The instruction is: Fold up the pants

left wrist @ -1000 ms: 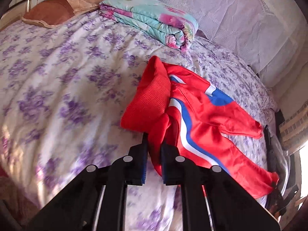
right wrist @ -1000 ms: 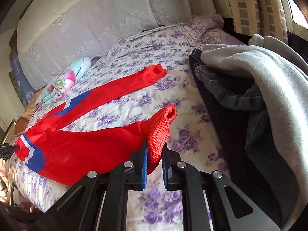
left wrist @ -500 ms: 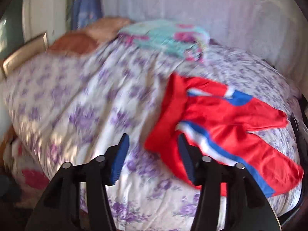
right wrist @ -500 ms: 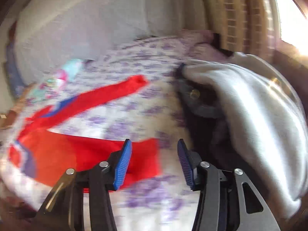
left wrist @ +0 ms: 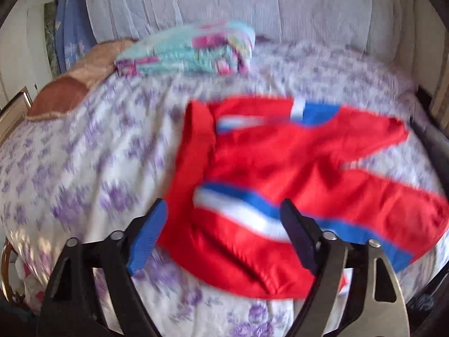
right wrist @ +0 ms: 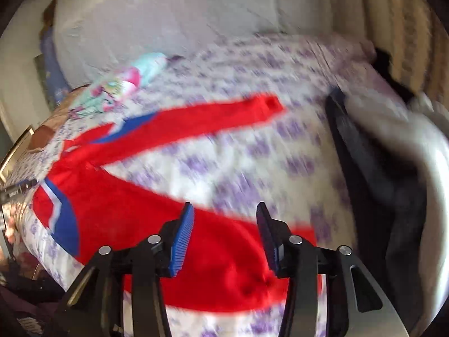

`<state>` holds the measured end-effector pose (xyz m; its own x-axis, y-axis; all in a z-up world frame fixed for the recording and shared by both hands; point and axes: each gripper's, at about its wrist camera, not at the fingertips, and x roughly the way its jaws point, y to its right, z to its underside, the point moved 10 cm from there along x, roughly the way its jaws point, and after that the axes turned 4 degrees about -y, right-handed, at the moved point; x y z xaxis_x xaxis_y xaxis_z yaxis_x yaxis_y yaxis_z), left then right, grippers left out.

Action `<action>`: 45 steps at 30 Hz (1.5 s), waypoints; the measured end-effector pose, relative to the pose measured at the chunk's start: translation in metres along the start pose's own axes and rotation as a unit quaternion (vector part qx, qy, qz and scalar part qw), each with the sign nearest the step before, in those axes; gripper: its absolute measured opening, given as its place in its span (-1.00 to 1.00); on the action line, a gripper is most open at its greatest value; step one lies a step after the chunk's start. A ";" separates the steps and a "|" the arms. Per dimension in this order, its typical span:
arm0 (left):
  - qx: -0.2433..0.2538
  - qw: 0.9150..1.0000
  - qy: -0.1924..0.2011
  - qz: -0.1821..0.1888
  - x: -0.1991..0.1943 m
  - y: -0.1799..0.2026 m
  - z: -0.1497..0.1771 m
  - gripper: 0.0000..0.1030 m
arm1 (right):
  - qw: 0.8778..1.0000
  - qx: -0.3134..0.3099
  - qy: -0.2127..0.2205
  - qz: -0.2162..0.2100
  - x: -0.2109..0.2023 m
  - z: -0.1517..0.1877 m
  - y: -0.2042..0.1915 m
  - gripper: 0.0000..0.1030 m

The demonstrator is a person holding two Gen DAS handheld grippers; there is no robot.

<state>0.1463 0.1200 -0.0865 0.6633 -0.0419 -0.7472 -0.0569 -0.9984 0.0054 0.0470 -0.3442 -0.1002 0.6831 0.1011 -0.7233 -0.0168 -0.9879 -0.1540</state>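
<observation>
The red pants (left wrist: 280, 168) with blue and white side stripes lie spread on the purple-flowered bed (left wrist: 84, 168), waistband toward the left, legs to the right. My left gripper (left wrist: 224, 236) is open and empty, just above the near waist corner. In the right wrist view the pants (right wrist: 140, 219) lie with both legs apart, the far leg stretching to the back right. My right gripper (right wrist: 224, 238) is open and empty above the near leg's end. Both views are motion-blurred.
A folded teal floral quilt (left wrist: 190, 50) and a brown pillow (left wrist: 64, 95) lie at the head of the bed. A pile of grey and dark clothes (right wrist: 393, 168) sits on the bed's right side. A white curtain covers the wall (left wrist: 252, 8) behind.
Both grippers have opened and let go of the pants, then pulled back and up. The pants now lie flat on the bed.
</observation>
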 end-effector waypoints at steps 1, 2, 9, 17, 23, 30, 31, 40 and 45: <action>-0.006 1.000 0.015 0.002 -0.004 -0.005 -0.017 0.83 | 1.000 -0.019 0.007 -0.005 0.002 -0.021 -0.010 0.04; -0.016 1.000 0.027 -0.001 -0.004 -0.013 -0.035 0.83 | 0.999 -0.043 0.009 -0.018 0.008 -0.045 -0.026 0.07; -0.083 0.995 -0.058 0.024 0.093 -0.057 -0.099 0.83 | 0.970 -0.227 -0.040 -0.073 0.110 -0.145 -0.132 0.37; -0.100 0.985 -0.142 0.016 0.180 -0.085 -0.100 0.83 | 0.937 -0.335 -0.080 -0.063 0.248 -0.188 -0.178 0.50; -0.079 0.985 -0.149 0.037 0.196 -0.070 -0.099 0.64 | 0.905 -0.379 -0.152 -0.123 0.303 -0.153 -0.193 -0.42; -0.075 0.980 -0.165 0.083 0.188 -0.047 -0.109 -0.44 | 0.912 -0.367 -0.127 -0.134 0.276 -0.160 -0.195 -0.88; -0.072 0.980 -0.167 0.078 0.188 -0.046 -0.109 -0.44 | 0.914 -0.364 -0.121 -0.134 0.271 -0.161 -0.194 -0.88; -0.093 0.973 -0.193 0.085 0.195 -0.045 -0.103 0.58 | 0.919 -0.353 -0.116 -0.128 0.265 -0.167 -0.190 -0.88; -0.070 0.978 -0.176 0.090 0.184 -0.025 -0.106 -0.42 | 0.922 -0.350 -0.109 -0.122 0.259 -0.167 -0.190 -0.89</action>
<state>0.3486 0.1328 -0.1538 0.3528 -0.2253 -0.9082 -0.0301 -0.9728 0.2297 0.3493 -0.1498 -0.1458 0.4398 0.2759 -0.8547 0.6456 -0.7586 0.0873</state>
